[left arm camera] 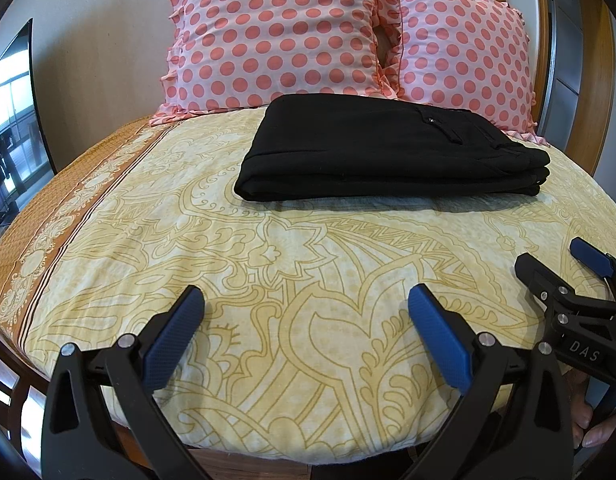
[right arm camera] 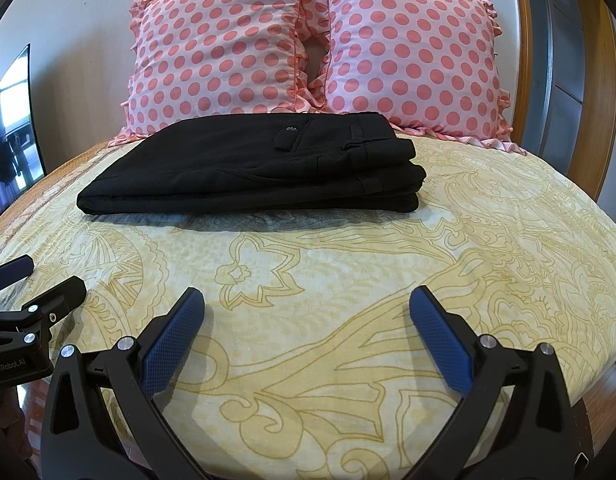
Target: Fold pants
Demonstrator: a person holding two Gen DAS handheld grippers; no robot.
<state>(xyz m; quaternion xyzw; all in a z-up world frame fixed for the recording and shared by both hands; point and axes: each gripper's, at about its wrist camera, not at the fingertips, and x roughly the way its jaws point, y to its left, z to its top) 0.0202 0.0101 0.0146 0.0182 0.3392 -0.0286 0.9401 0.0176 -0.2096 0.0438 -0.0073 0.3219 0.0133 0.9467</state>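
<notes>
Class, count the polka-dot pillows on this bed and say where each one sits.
2. The left pillow and the right pillow stand side by side at the head of the bed, behind the folded black pants. Others may lie hidden behind them.

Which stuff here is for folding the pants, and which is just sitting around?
For the job:
folded black fabric pants
left gripper, open
right gripper, open

Just there:
two pink polka-dot frilled pillows
yellow patterned bedsheet

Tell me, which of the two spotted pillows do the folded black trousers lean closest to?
The right pillow: the trousers' waistband end reaches in front of it.
</notes>
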